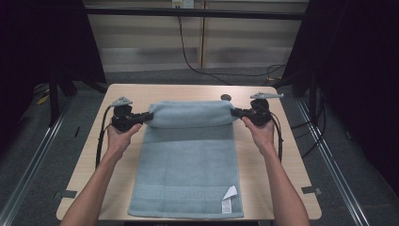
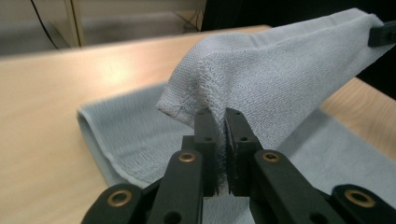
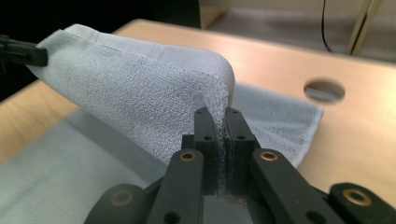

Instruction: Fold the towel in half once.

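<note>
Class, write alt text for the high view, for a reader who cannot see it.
Two hands hold a left gripper and a right gripper, each shut on a far corner of a grey-blue towel, lifting its far edge above a wooden table. The near end lies flat, with a white label at its corner.

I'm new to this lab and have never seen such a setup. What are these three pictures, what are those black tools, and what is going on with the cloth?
No robot here: a person holds a hand tool with two black jaws in each hand, the left gripper and the right gripper. The high view looks down on the wooden table from above the person's side. The other two pictures come from small cameras riding on each gripper, looking along its jaws. A pale blue towel lies lengthwise on the table, a white label at its near end. Each gripper is shut on a far corner, left and right, holding the far edge lifted above the rest, as if to fold it.
</note>
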The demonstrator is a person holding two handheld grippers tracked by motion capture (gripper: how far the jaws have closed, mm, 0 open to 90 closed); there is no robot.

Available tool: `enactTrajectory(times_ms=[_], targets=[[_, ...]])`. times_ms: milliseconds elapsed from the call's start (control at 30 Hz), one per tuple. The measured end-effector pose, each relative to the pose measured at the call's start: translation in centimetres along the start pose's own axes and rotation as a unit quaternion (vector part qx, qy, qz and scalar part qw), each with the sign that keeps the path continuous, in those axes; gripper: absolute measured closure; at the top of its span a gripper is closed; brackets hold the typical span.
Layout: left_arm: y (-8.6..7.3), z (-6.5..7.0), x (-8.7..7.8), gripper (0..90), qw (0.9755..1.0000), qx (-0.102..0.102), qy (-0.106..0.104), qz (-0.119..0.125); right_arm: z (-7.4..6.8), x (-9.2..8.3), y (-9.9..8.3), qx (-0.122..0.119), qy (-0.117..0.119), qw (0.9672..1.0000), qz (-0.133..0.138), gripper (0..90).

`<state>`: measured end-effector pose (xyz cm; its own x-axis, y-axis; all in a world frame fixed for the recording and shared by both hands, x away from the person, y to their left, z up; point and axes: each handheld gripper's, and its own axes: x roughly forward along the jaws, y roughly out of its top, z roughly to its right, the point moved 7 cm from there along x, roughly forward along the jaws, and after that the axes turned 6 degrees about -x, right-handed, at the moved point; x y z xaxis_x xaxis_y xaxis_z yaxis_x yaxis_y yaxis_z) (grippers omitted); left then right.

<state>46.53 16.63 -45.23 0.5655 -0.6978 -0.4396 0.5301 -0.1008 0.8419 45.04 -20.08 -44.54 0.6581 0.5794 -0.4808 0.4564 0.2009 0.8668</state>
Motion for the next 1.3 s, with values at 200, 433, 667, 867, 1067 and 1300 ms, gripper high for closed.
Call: enactTrajectory(times_ms=[200,433,667,867,1067,1300], targets=[[1.8,0.5,-2.9,85.0,0.9996,0.018,0.003,0.023,-2.6,-2.8,3.5,-0.029,0.020,0.9985,0.042,86.1],[1.9,1.5,-6.2,85.1,0.9984,0.023,-0.015,0.049,-6.0,-4.9,3.4,-0.060,0.044,0.9959,0.051,86.1],[0.3,3.5,-8.7,85.0,0.9965,0.027,-0.048,0.063,-8.2,-7.5,2.0,-0.077,0.056,0.9937,0.060,86.0],[-1.7,5.4,-10.7,85.1,0.9949,0.032,-0.072,0.063,-9.9,-9.3,0.6,-0.090,0.061,0.9926,0.054,86.0],[-5.2,6.8,-11.3,85.0,0.9954,0.041,-0.077,0.041,-11.3,-10.3,-2.9,-0.090,0.069,0.9931,0.031,85.9],[-11.4,6.9,-10.0,84.3,0.9961,0.035,-0.078,-0.024,-11.8,-9.0,-9.4,-0.059,0.083,0.9944,-0.029,85.6]])
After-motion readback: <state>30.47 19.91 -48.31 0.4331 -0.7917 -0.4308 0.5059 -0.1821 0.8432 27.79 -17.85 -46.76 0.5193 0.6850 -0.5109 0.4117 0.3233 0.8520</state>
